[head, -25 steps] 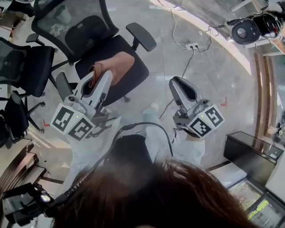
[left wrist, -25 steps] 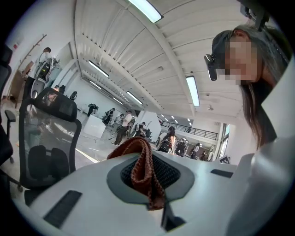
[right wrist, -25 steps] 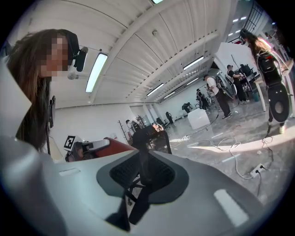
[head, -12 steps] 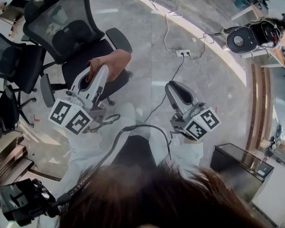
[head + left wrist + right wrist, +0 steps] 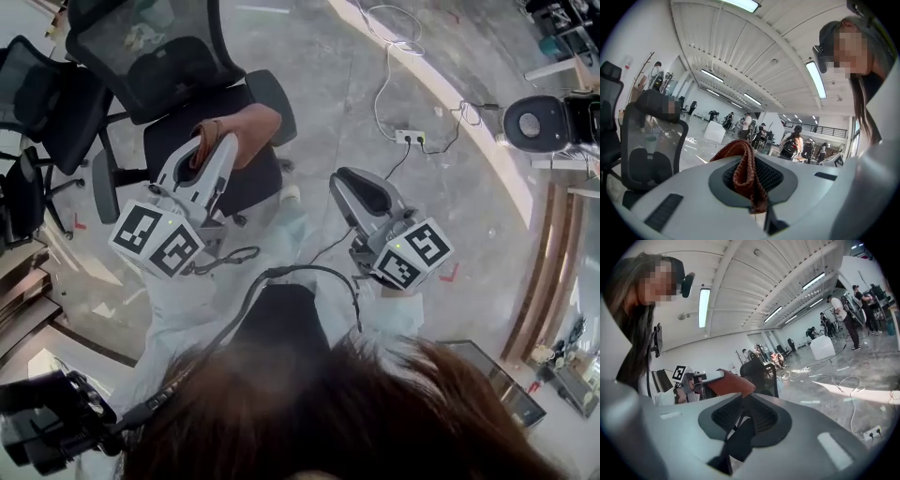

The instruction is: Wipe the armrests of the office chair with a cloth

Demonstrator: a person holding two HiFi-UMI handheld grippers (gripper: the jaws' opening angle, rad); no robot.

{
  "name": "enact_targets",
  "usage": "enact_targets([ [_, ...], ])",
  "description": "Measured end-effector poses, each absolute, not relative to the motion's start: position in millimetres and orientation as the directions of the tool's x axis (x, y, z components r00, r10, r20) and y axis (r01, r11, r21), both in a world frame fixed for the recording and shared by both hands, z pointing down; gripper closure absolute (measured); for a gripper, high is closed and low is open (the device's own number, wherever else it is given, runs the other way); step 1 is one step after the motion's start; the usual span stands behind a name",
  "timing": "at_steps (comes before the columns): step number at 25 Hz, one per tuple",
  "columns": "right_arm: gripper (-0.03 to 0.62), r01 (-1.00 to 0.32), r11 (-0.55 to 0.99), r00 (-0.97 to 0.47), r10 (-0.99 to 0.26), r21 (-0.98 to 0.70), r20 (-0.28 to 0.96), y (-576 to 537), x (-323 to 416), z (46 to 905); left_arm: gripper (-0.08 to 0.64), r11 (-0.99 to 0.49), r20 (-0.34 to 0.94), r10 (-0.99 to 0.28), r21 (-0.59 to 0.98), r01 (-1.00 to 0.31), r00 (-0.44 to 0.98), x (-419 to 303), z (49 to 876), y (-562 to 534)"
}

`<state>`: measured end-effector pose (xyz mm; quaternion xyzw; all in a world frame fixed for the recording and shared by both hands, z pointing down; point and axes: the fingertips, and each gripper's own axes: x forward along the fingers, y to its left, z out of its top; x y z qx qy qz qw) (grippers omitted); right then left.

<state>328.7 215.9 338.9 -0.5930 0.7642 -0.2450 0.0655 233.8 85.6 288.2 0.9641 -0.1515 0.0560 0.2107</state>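
Observation:
The black office chair [image 5: 220, 159] has a mesh back, with one armrest [image 5: 273, 95] on its right and the other [image 5: 101, 187] on its left. My left gripper [image 5: 212, 142] hovers over the seat, shut on an orange-brown cloth [image 5: 249, 125] that drapes from its jaws. In the left gripper view the cloth [image 5: 746, 174] is pinched between the jaws. My right gripper [image 5: 343, 184] hangs over the floor to the right of the chair, jaws together with nothing in them. In the right gripper view the cloth [image 5: 727, 383] shows beside the chair [image 5: 761, 373].
More black chairs [image 5: 42, 98] crowd the left side. A power strip [image 5: 410, 138] with white cables lies on the grey floor at the upper right, near a round machine [image 5: 532, 122]. A black cable [image 5: 309, 274] loops over the person's white clothing below the grippers.
Both grippers have swung sideways with the person, and the right one now sits closer to the chair seat. The cloth stays clamped in the left jaws.

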Motion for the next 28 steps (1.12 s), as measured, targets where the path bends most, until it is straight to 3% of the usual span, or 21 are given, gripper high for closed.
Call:
enact_targets([
  [10,0.537,-0.855,0.288,-0.401,-0.894,-0.43,0.199,99.3,384.1,337.0,0.535,-0.831,0.192,-0.339,0.398,-0.389,0.921,289.5,303.0,-5.0],
  [17,0.537,-0.822,0.319,-0.484,-0.829,-0.472,0.282,75.0,402.2,369.2,0.535,-0.765,0.258,-0.384,0.448,-0.462,0.886,314.3,344.9,-37.3],
  [28,0.54,-0.776,0.341,-0.578,-0.721,-0.531,0.382,24.5,407.5,427.2,0.535,-0.622,0.458,-0.332,0.551,-0.557,0.825,355.6,487.9,-115.2],
])
